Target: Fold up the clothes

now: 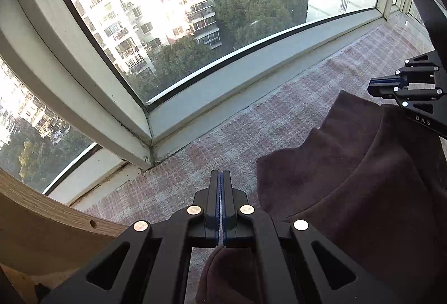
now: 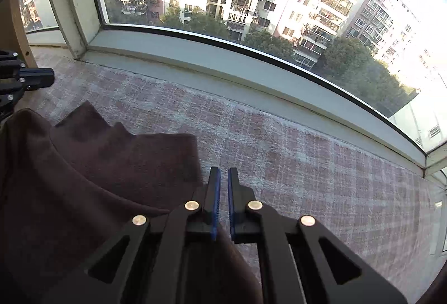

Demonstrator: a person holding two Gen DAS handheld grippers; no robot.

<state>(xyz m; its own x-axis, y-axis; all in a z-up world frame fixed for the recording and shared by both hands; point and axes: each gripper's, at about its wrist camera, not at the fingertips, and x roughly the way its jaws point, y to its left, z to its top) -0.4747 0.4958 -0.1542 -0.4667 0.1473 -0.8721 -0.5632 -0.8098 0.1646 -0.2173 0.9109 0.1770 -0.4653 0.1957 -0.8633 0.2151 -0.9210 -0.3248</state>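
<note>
Okay, my left gripper (image 1: 221, 178) is pinched tight on the brown garment (image 1: 349, 181); my right gripper (image 2: 223, 175) shows a narrow gap, cloth draped beneath it, lifted over the plaid mat (image 2: 307, 158).

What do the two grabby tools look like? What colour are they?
Both tools are black plastic. The left tool and the right tool each have two flat fingers lined with ridged blue pads. Angled black link arms with triangular cut-outs carry the fingers, joined by round silvery rivets. Seen from the left wrist camera, the right tool's side carries white letters reading DAS. No cables, sleeves or hands show.
</note>
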